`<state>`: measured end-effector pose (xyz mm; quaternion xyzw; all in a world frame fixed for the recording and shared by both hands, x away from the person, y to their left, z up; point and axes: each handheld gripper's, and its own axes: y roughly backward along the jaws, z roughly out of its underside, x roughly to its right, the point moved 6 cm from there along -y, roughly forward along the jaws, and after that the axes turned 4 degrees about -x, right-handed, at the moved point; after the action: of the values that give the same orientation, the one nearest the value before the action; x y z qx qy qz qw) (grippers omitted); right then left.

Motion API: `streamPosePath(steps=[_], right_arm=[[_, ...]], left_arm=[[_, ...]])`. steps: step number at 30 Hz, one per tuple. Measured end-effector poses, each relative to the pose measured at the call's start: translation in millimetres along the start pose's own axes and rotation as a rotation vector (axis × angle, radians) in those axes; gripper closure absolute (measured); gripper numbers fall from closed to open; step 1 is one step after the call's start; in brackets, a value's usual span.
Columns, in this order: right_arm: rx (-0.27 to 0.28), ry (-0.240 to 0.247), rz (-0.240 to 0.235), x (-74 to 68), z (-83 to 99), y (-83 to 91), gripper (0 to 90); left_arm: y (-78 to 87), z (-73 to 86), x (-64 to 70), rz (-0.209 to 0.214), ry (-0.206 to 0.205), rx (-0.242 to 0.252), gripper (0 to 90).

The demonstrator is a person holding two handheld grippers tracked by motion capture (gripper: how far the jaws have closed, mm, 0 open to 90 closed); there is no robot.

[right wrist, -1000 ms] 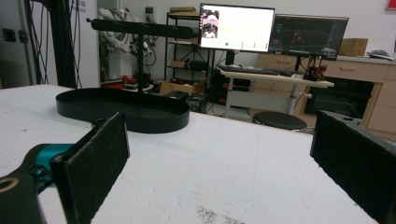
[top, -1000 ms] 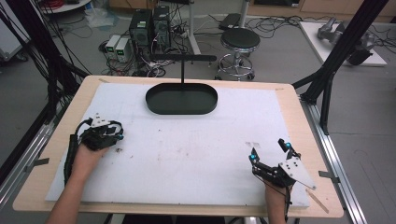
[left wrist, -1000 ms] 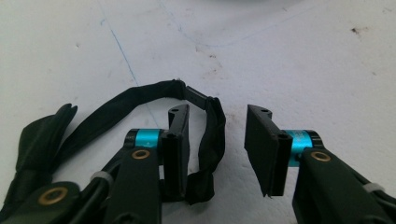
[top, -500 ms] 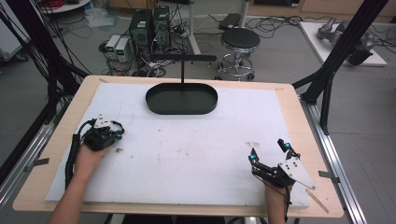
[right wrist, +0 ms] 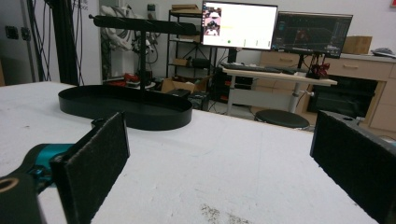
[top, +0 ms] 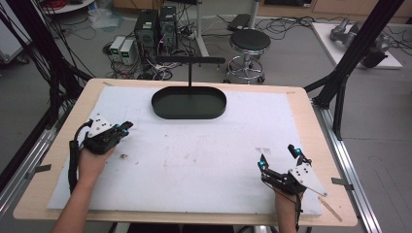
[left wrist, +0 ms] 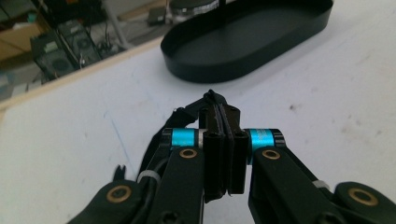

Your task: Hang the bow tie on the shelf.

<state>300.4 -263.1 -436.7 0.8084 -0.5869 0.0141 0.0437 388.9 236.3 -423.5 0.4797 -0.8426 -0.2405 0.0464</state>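
A black oval tray (top: 189,103) with an upright T-shaped stand (top: 189,60) sits at the far middle of the white mat; it also appears as the tray (left wrist: 247,39) in the left gripper view and the tray (right wrist: 126,108) in the right gripper view. My left gripper (top: 125,128) rests at the mat's left side, held by a hand, jaws pressed together with nothing between them (left wrist: 223,140). My right gripper (top: 279,156) lies near the front right, jaws spread wide and empty (right wrist: 219,154).
The white mat (top: 194,150) covers a wooden table (top: 311,107). A black frame strut (top: 350,68) rises at the right edge. Behind the table are a stool (top: 248,43), computer cases (top: 145,29) and floor cables. Monitors (right wrist: 240,25) stand beyond.
My left gripper has shifted forward and slightly right across the mat. The right gripper stays where it was, still open.
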Motion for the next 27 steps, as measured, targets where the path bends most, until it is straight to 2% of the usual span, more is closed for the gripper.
streamPosePath(steps=[5, 7, 11, 13, 20, 27], right_arm=[[-0.004, -0.003, -0.003, -0.7, 0.5, -0.4, 3.6], [-0.003, 0.000, -0.003, -1.0, 0.4, -0.4, 3.7], [0.000, -0.001, -0.003, -0.8, 0.2, -0.3, 3.6], [-0.005, 0.001, -0.003, -1.0, 0.5, -0.5, 3.7], [-0.010, 0.008, -0.010, -3.2, 1.0, -1.2, 3.7], [-0.007, 0.009, -0.014, -3.6, 0.9, -1.5, 3.7]], left_arm=[[7.4, -23.2, 11.4, -0.003, -0.033, 0.101, 87.9], [10.9, -33.5, 16.9, 0.007, -0.042, 0.152, 88.0], [15.7, -53.2, 27.4, 0.040, -0.091, 0.249, 87.9], [15.9, -62.8, 30.9, 0.055, -0.102, 0.290, 87.9], [16.8, -89.2, 32.1, 0.062, -0.101, 0.409, 88.1], [10.7, -113.1, 28.9, 0.087, -0.091, 0.474, 88.3]])
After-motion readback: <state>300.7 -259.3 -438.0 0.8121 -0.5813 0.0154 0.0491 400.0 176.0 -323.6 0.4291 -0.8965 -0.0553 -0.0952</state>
